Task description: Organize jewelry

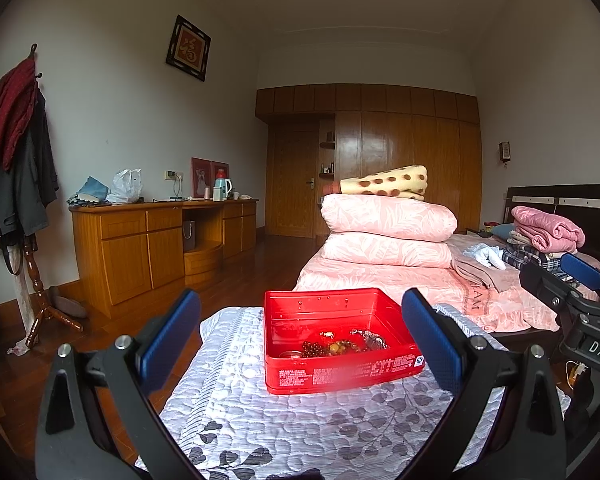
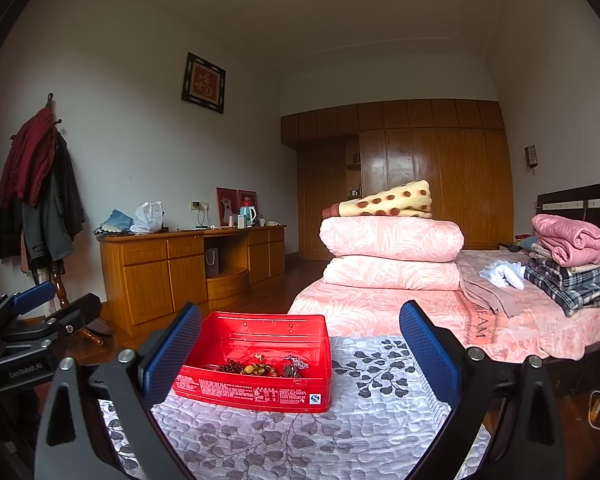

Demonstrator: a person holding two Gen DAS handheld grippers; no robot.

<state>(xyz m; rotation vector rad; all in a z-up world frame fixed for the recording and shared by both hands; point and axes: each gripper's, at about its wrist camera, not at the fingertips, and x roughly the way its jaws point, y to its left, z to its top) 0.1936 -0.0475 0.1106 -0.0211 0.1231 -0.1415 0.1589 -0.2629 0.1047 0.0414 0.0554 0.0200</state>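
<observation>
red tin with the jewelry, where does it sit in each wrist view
Left wrist: the red tin sits centre frame, between the open left gripper fingers.
Right wrist: the red tin lies left of centre, beside the right gripper left finger.
Shared landmark: the spotted blanket on the folded pink quilts.

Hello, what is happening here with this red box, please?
A person holds a hand-held gripper in each hand over a quilted cloth. The left hand-held gripper and the right hand-held gripper are both open and hold nothing. A red box sits on the cloth with beads and other jewelry lying mixed inside. Nothing has been picked up yet.
</observation>
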